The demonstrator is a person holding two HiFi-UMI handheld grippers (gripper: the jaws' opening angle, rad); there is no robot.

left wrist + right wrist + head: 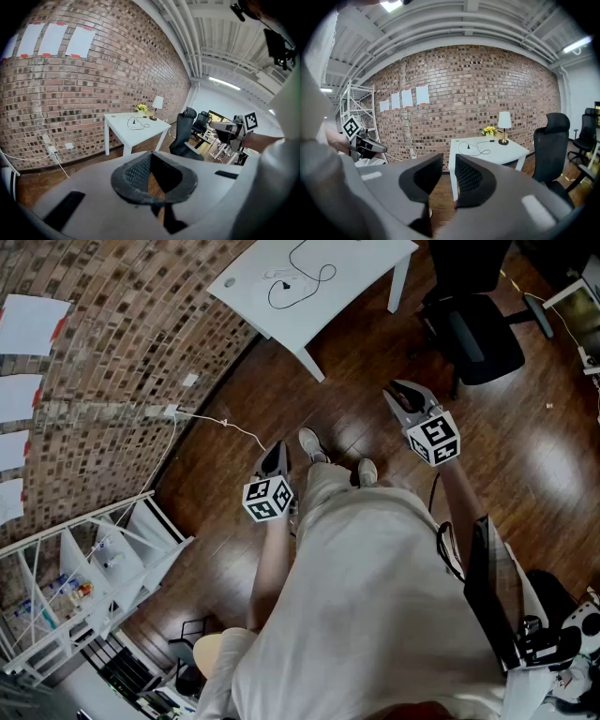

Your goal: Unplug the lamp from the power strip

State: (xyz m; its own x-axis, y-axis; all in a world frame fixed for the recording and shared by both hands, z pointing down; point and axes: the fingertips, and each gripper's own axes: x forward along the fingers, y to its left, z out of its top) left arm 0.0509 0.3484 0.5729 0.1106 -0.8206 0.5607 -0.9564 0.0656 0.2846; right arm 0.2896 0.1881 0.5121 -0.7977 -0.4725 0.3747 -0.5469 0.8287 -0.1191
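A brick wall (122, 343) backs a white table (361, 277) and a black office chair (478, 334). A person (375, 596) stands well apart from the table on the wood floor (253, 399). The left gripper (277, 451) has its tips pinched together on nothing; the right gripper (405, 390) is narrowly parted and empty. The lamp (504, 125) stands at the table's far end, near a loose black cable (302, 279).

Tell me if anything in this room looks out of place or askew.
Only cords stand out. A black cord lies in loose loops on the white table beside the lamp, and a white cable trails from the brick wall across the floor. Nothing looks spilled or damaged.
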